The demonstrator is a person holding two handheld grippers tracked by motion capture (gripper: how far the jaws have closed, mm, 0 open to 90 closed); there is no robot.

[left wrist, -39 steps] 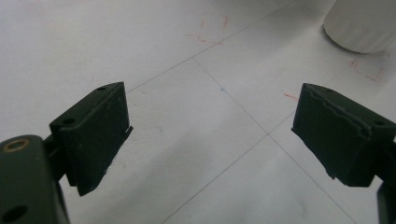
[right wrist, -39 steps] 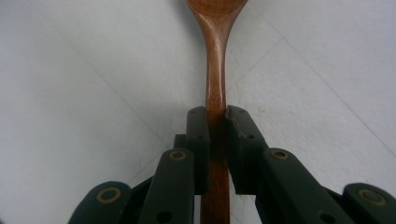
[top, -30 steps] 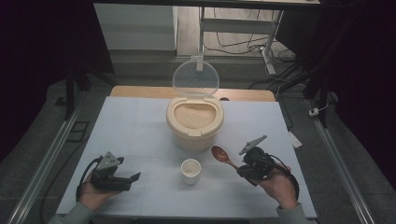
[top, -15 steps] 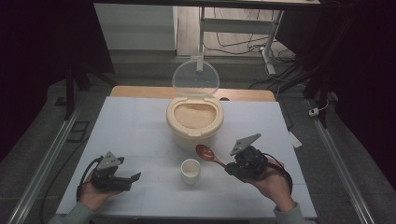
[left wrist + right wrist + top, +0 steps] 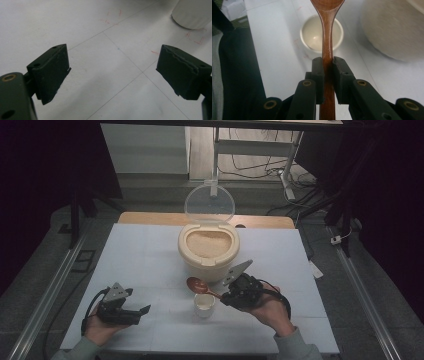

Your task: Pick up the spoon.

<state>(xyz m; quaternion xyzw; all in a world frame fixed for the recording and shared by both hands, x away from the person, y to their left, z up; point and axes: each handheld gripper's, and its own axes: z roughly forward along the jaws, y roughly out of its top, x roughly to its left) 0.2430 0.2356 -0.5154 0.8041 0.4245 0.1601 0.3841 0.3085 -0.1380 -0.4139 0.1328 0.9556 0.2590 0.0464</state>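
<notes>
Left gripper [image 5: 135,311] idle on the surface [image 5: 150,250], fingers spread; right gripper [image 5: 328,66] pinching wooden spoon [image 5: 199,286] above small cup [image 5: 205,303], mid-carry toward open rice container [image 5: 209,245]; next, probably dipping bowl into grain.

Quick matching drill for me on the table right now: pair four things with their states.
1 wooden spoon
2 small cup
3 rice container
4 left gripper

a lid up, full of grains
b open, nothing between the jaws
c clamped by its handle in the right gripper
d empty, standing near the container

Pairs: 1-c, 2-d, 3-a, 4-b
</notes>
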